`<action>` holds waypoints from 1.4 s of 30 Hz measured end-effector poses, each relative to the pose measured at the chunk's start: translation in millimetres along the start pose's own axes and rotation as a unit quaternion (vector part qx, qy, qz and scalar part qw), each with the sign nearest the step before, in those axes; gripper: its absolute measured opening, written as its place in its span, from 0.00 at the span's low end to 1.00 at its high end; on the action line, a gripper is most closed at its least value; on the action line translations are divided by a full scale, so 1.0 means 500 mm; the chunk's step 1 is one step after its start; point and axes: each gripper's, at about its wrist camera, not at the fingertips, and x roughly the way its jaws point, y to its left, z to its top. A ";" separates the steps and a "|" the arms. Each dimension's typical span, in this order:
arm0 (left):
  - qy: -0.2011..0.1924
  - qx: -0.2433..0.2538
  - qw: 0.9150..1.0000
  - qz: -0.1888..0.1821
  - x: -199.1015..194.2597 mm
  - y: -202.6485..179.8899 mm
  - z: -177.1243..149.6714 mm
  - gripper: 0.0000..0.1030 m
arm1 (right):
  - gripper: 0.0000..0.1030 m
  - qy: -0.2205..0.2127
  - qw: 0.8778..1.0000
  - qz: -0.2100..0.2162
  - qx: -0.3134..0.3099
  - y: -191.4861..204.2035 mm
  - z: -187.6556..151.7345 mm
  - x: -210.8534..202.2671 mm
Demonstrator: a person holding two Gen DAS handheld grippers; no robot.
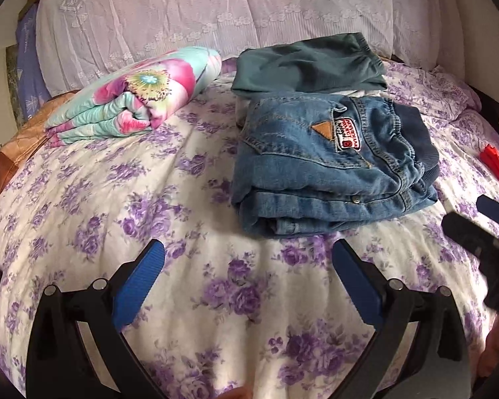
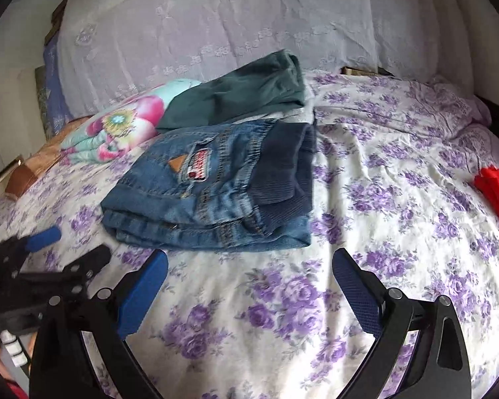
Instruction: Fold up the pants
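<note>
Purple-flowered bedsheet across the whole bed, lilac lace cover at the head, folded floral quilt far left, red item at the right edge. Folded jeans flat mid-bed, waistband rightward, brown triangle patch up; folded green pants just behind, touching a white layer beneath. Left gripper released, blue pads wide apart over bare sheet, short of the jeans; right gripper likewise spread and holding nothing, just near the jeans' front edge.
</note>
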 end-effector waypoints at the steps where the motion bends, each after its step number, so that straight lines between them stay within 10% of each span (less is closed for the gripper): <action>1: -0.001 -0.003 1.000 0.000 -0.003 0.002 -0.002 0.95 | 0.97 -0.002 1.000 -0.005 0.006 -0.006 0.006 0.007; 9: 0.029 -0.039 0.999 0.006 0.002 0.031 -0.025 0.95 | 0.96 0.126 0.991 -0.032 0.013 -0.031 0.031 0.161; 18: 0.047 -0.032 0.998 0.017 0.019 0.026 -0.027 0.95 | 0.96 0.119 0.993 -0.003 0.024 -0.060 0.062 0.186; 31: -0.018 0.006 1.000 0.011 -0.045 -0.002 -0.033 0.95 | 0.97 -0.006 0.999 -0.043 0.011 -0.027 -0.012 -0.033; 42: -0.019 0.012 1.000 -0.001 -0.051 -0.006 -0.032 0.95 | 0.97 0.041 0.998 -0.031 -0.029 0.016 -0.029 0.005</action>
